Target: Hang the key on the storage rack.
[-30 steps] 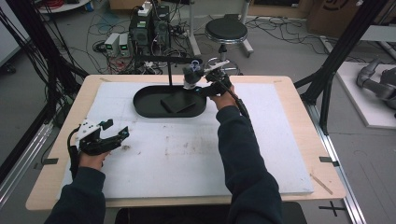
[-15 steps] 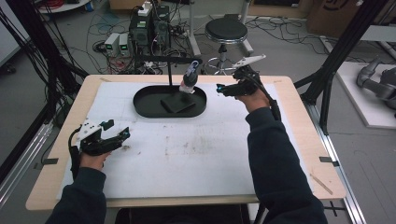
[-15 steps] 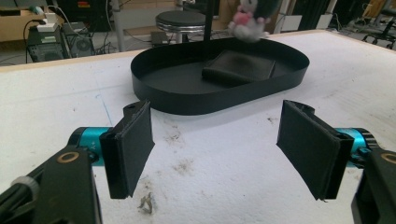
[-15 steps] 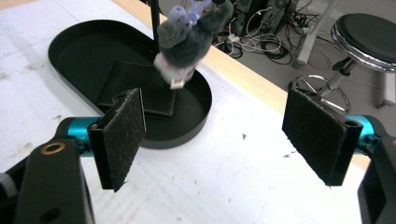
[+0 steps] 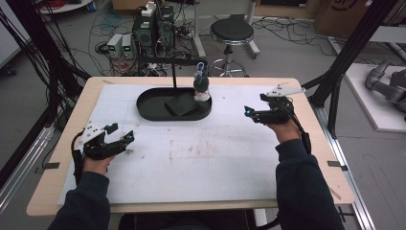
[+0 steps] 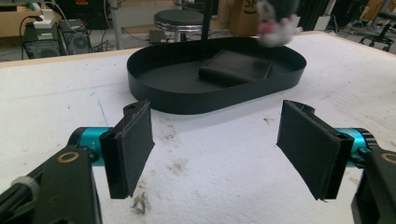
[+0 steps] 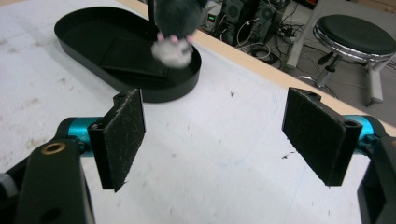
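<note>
A black oval tray (image 5: pixel 143 108) sits at the back middle of the white table top, with a flat black block (image 5: pixel 179 104) inside it. From a black stand (image 5: pixel 173 72) over the tray hangs a small grey and white plush toy (image 5: pixel 201 86), blurred in both gripper views. My left gripper (image 5: pixel 122 134) rests low at the front left, open and empty, and faces the tray (image 6: pixel 187 100) and the block (image 6: pixel 236 67). My right gripper (image 5: pixel 251 108) is held to the right of the tray, open and empty. Its camera looks at the toy (image 7: pixel 175 28) and the tray (image 7: pixel 163 93).
The white mat (image 5: pixel 215 158) is stained in the middle. A round black stool (image 5: pixel 232 31) and electronics boxes (image 5: pixel 151 28) with cables stand on the floor beyond the far edge. Black frame posts (image 5: pixel 335 72) rise by the table's right back corner.
My right gripper has drawn away from the hanging toy, moving right and toward the near side. The toy stays on its stand and swings slightly. The left gripper has not moved.
</note>
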Available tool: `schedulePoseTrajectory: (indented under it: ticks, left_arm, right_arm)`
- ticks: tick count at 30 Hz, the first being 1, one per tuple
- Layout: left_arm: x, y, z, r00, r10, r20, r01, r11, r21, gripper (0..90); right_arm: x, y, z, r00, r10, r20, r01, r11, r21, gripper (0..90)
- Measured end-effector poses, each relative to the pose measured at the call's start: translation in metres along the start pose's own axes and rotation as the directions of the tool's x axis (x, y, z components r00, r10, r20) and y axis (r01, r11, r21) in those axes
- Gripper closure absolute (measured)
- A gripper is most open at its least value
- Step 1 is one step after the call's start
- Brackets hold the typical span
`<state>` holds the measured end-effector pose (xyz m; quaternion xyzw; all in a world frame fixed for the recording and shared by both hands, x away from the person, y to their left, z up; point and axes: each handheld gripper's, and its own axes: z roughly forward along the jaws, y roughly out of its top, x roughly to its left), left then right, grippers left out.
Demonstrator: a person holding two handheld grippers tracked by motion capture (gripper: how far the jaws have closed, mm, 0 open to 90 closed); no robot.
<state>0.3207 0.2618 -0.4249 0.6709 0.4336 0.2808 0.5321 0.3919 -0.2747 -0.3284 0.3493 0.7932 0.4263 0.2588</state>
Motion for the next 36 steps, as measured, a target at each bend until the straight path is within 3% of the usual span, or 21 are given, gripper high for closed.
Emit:
schedulePoseTrajectory:
  ticks: [7, 18, 28, 36]
  left_arm:
    - [-0.002, 0.000, -0.001, 1.0000, 0.002, 0.002, -0.002, 1.0000, -0.001, 26.5]
    - [-0.006, -0.001, -0.010, 0.9999, 0.008, -0.006, -0.008, 0.9999, -0.012, 26.5]
    - [-0.003, -0.001, -0.008, 0.9999, 0.004, -0.010, -0.004, 0.9999, -0.010, 26.5]
    - [-0.004, -0.001, -0.007, 1.0000, 0.007, -0.006, -0.008, 1.0000, -0.007, 26.5]
  right_arm:
    - [0.006, -0.037, -0.012, 0.9994, 0.035, 0.009, -0.034, 0.999, -0.034, 21.9]
    - [0.012, -0.070, -0.017, 0.9975, 0.063, 0.033, -0.062, 0.997, -0.036, 21.9]
    - [0.007, -0.088, -0.013, 0.9947, 0.091, 0.048, -0.090, 0.996, -0.012, 21.9]
    - [0.011, -0.089, -0.009, 0.9965, 0.050, 0.067, -0.051, 0.999, 0.017, 21.9]
